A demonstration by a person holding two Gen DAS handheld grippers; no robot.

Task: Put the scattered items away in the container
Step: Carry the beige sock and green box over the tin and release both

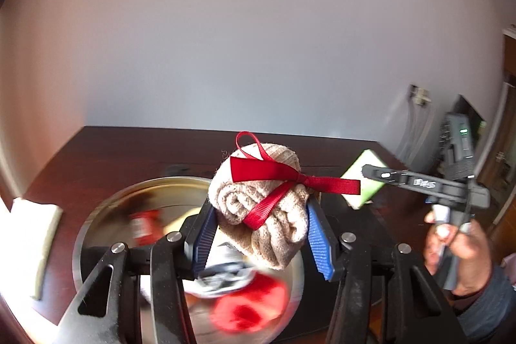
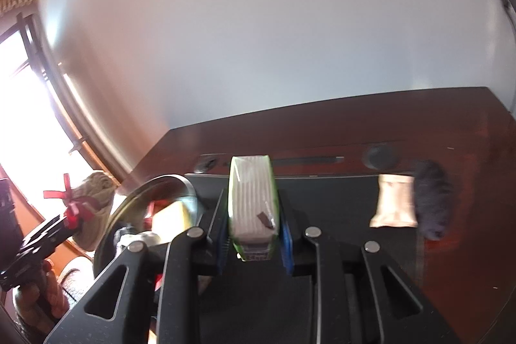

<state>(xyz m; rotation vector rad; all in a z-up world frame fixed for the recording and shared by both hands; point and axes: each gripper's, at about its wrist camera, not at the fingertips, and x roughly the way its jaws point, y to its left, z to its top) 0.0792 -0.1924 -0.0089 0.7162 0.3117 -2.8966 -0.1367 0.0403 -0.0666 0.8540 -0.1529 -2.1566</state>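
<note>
My left gripper [image 1: 259,216] is shut on a rolled beige cloth tied with a red ribbon [image 1: 258,208] and holds it above a round metal bowl [image 1: 96,215]. The bowl holds several blurred items, some red and white. My right gripper [image 2: 253,228] is shut on a green-edged tissue pack [image 2: 251,199], held upright above a black mat [image 2: 335,202]. That pack also shows in the left wrist view [image 1: 362,179]. The bowl's rim [image 2: 151,189] and the beige cloth [image 2: 93,208] show at the left of the right wrist view.
A white folded cloth [image 1: 32,234] lies left of the bowl on the dark wooden table [image 1: 129,150]. A beige packet [image 2: 393,200] and a dark fuzzy item [image 2: 432,199] lie at the mat's right edge. A wall stands behind the table.
</note>
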